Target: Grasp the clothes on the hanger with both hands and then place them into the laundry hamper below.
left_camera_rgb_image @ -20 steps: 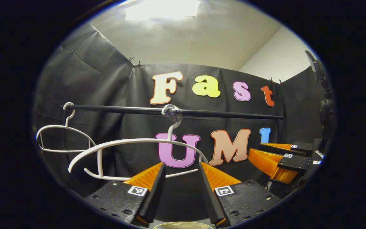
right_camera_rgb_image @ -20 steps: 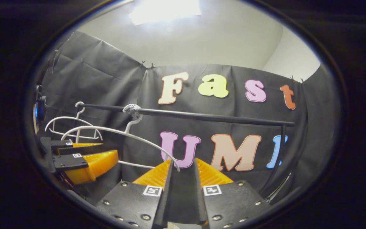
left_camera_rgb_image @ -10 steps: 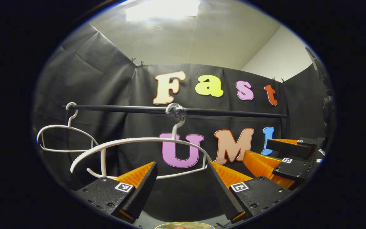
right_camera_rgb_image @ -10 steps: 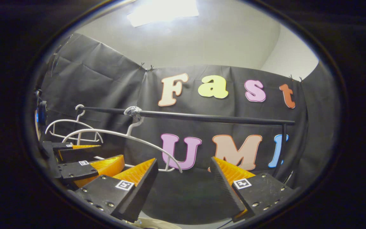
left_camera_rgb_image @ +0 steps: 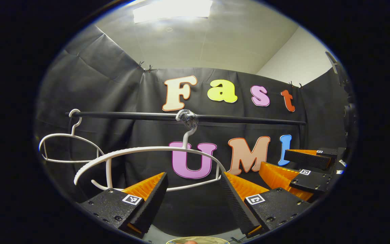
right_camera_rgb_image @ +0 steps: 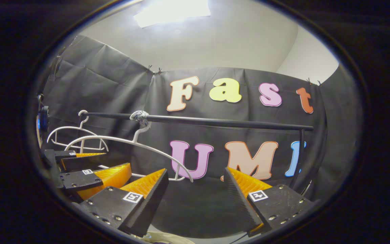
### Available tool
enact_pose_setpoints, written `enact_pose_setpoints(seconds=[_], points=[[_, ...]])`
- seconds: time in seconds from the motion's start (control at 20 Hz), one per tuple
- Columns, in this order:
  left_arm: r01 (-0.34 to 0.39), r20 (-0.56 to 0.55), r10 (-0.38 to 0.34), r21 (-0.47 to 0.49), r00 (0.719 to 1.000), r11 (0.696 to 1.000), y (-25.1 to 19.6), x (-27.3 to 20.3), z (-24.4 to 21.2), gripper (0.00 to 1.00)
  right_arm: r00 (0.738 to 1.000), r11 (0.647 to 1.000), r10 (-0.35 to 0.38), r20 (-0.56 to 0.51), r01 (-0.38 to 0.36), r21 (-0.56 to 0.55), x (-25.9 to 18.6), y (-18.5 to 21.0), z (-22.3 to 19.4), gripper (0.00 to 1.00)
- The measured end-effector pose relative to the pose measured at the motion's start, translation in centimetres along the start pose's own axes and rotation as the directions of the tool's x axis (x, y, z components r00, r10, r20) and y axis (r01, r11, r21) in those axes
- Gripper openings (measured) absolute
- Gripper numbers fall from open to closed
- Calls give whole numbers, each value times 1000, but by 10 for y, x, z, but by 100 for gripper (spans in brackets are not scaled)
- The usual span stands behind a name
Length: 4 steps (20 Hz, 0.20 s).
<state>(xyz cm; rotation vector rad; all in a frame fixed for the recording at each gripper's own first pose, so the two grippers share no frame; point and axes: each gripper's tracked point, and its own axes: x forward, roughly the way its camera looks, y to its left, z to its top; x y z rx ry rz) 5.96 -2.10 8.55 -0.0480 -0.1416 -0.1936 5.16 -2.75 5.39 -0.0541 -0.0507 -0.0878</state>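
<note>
My left tool and right tool now spread wide after a second ago, holding nothing, bare white hanger just ahead, second hanger and black rail behind.

ceiling light glaring (overexposed) | booth dim | edges fisheye-warped | sharp

Two white hangers hang on a black rail; foil-like silver wrap covers one hook; the ceiling is off-white.
</note>
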Motion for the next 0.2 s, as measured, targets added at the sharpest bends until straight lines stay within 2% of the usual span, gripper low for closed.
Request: enact_pose_setpoints(seconds=[0.15, 0.2], points=[[3, -3, -3, 3, 1000, 1000, -1, 0, -1, 95, 1000, 1000, -5, -1, 5, 2, 1, -1, -1, 96], [4, -3, -4, 3, 1000, 1000, -1, 0, -2, 92, 1000, 1000, -5, -4, 5, 3, 1, 0, -2, 98]])
